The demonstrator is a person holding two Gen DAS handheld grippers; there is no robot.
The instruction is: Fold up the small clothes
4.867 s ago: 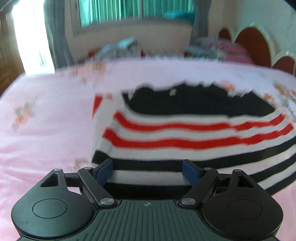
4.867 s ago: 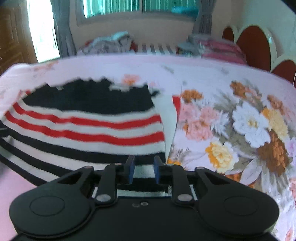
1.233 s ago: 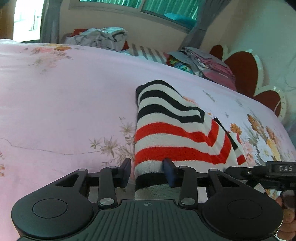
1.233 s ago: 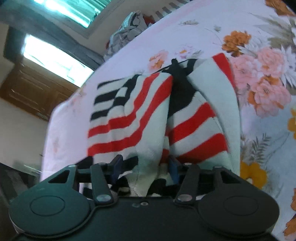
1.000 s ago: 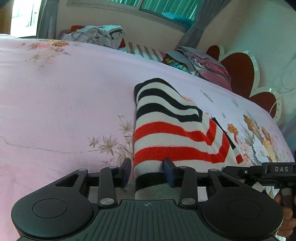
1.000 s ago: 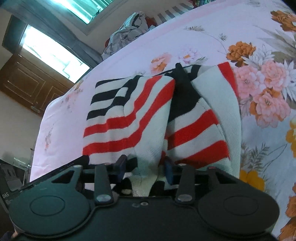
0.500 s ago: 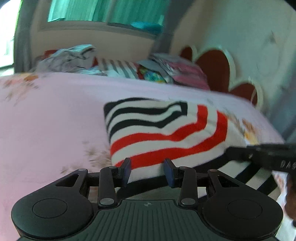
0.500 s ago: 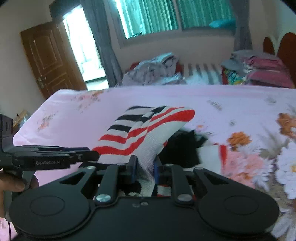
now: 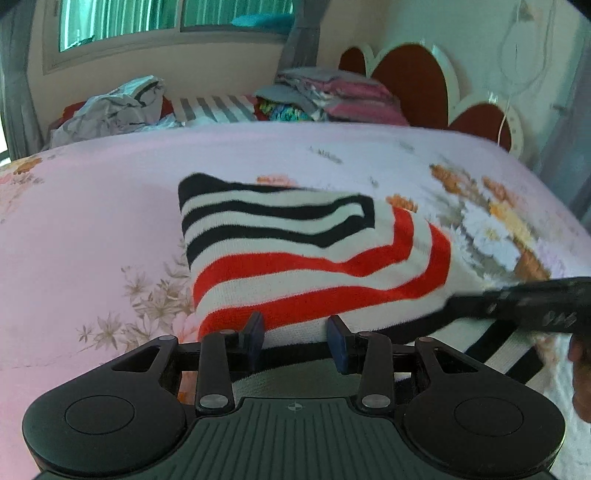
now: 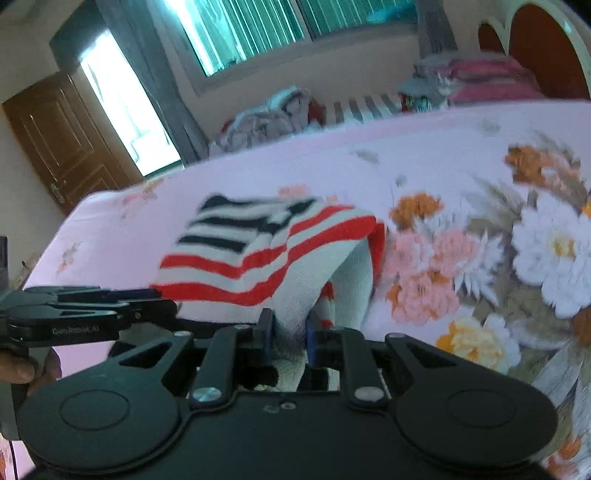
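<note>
My left gripper [image 9: 295, 338] is clamped on the near edge of the sweater [image 9: 295, 254], and my right gripper [image 10: 290, 332] pinches a bunched fold of it. The sweater, striped red, black and white, lies folded over on the bed [image 9: 92, 206], its near edge lifted. Each gripper reaches into the other's view from the side. The sheet is pink with flowers. Behind the bed sit piled clothes [image 9: 110, 107], a scalloped red headboard [image 9: 413, 77], a window [image 10: 295, 22] and a wooden door [image 10: 62, 140].
</note>
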